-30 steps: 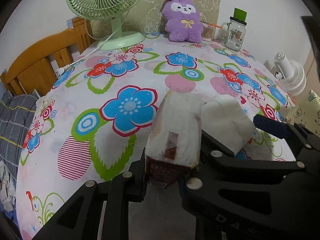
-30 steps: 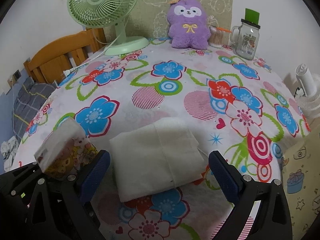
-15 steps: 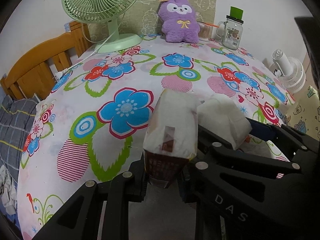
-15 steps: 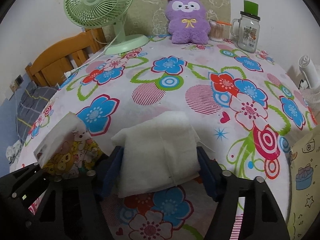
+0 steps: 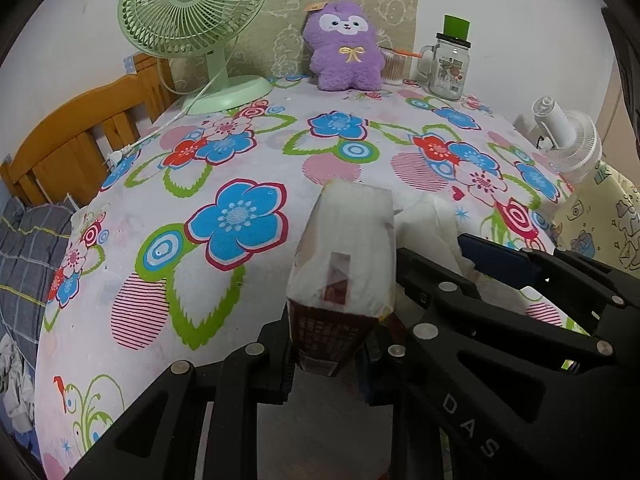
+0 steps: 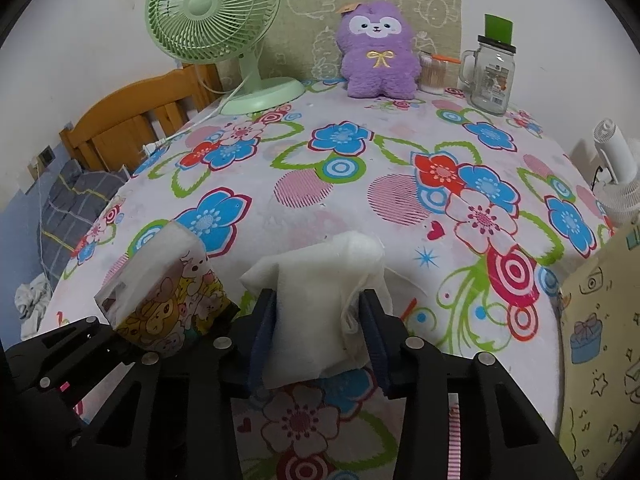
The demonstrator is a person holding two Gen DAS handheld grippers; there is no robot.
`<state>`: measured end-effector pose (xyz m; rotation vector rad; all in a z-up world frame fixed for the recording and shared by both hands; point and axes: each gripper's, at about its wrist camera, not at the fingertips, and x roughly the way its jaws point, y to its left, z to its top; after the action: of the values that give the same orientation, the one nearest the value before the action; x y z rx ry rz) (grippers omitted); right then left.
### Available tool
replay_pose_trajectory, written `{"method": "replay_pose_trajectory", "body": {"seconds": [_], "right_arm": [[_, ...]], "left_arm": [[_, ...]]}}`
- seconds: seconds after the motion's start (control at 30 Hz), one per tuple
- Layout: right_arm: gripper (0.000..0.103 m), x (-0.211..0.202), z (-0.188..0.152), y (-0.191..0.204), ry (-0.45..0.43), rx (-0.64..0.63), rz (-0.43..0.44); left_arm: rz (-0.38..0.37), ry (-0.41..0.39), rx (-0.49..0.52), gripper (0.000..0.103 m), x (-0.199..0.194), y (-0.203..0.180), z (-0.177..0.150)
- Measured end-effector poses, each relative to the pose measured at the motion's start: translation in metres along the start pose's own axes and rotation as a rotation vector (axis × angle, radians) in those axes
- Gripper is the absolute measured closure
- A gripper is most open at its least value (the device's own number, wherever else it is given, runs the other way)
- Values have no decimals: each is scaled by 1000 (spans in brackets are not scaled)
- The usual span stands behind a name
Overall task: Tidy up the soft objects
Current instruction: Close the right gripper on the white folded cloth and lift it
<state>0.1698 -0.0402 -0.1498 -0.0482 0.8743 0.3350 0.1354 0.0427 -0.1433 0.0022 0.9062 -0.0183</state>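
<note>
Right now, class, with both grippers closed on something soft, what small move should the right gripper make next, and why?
Probably lift slightly. The right gripper is shut on the white folded cloth, whose squeezed sides bulge above the floral tablecloth. The left gripper already holds the tissue pack close beside it, so a gentle straight rise should avoid bumping it.

— Left gripper (image 5: pixel 330 354): what was logged?
— Matte black angular linkage arms, silver round rivets at the joints.

— Right gripper (image 6: pixel 316 334)?
— Same black frame and silver rivets; dark blue ribbed pads (image 6: pixel 262 330) lined its fingers. White "DAS" lettering was printed on one arm.
</note>
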Motion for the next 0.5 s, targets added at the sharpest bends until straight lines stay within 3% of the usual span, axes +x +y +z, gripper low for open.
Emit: {"method": "replay_pose_trajectory", "body": {"seconds": [0.5], "right_arm": [[65, -30, -13, -8, -29, 21, 6]], "left_arm": [[-5, -35, 17, 79, -24, -18, -8]]}}
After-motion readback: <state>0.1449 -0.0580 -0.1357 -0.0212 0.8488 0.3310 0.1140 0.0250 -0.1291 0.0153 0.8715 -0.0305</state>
